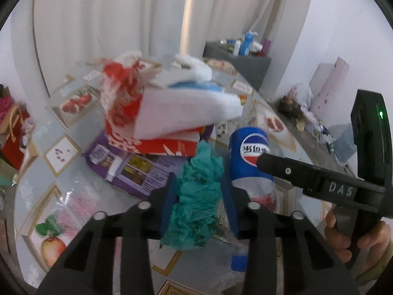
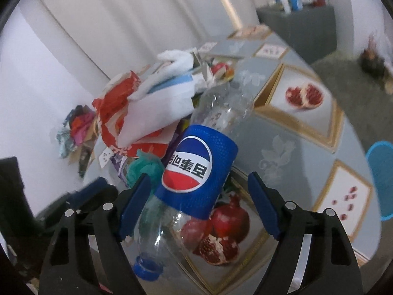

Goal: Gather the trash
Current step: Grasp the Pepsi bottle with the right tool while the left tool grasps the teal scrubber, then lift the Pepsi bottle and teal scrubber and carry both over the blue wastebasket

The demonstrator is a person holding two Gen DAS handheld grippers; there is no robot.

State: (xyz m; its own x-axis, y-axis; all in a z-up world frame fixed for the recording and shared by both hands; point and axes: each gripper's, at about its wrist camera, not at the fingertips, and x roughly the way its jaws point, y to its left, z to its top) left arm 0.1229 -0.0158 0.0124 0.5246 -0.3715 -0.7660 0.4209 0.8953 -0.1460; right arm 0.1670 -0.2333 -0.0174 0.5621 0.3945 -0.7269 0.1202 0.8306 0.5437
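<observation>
A crumpled teal paper (image 1: 196, 191) sits between the blue pads of my left gripper (image 1: 199, 179), which is shut on it. Just to its right a clear plastic bottle with a blue Pepsi label (image 1: 248, 152) lies on the table. My right gripper (image 2: 200, 177) straddles this bottle (image 2: 196, 172) with its jaws open; the left pad is close to the label and the right pad stands apart from it. The bottle's blue cap (image 2: 147, 268) points toward the camera. Behind lies a heap of white paper (image 1: 186, 113), a red-and-white wrapper (image 1: 118, 98) and a purple box (image 1: 137, 169).
The table wears a grey cloth with framed fruit pictures (image 2: 294, 147). A blue basket (image 2: 380, 172) stands off its right edge. A grey cabinet with bottles (image 1: 240, 59) is at the back, a red bag (image 1: 12, 127) at the left. A hand (image 1: 343, 236) holds the right gripper.
</observation>
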